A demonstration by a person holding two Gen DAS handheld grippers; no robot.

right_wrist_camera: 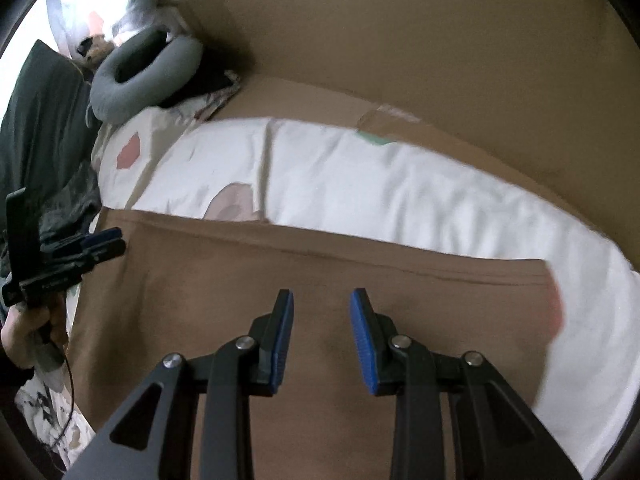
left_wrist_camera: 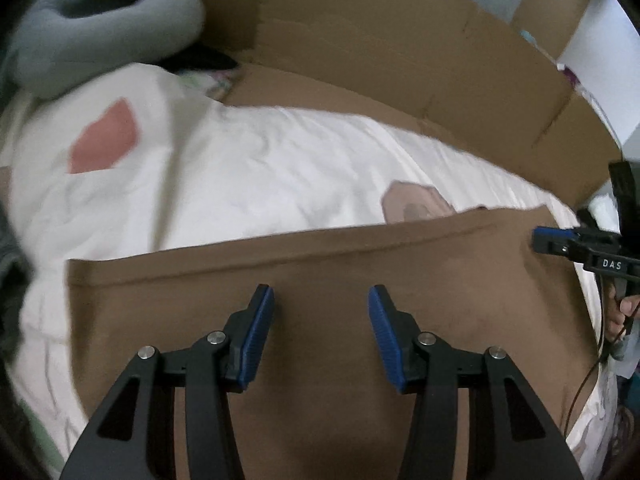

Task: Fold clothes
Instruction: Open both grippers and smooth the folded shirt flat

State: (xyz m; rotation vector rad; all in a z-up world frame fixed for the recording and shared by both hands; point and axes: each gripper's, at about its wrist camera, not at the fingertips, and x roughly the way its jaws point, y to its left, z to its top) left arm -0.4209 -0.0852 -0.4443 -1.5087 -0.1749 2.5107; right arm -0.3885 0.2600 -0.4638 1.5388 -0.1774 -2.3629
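The brown garment lies spread flat on the white bedsheet, its straight hemmed edge toward the cardboard wall behind the bed. Whether this flat sheet of cloth is a piece laid out for folding or one already folded over once, I cannot tell; both would look like this.

The left gripper hangs just above the garment with its fingers wide apart, holding nothing. The right gripper hangs above the garment too, fingers apart a little less, also empty. In the left view its fingers look close together at the garment's right edge, so I trust its own camera. Any grasp would call for an edge or corner.

Counted: one brown garment, two grippers, one grey ring-shaped cushion beyond the garment's far left corner, one dark heap of cloth left of the garment.
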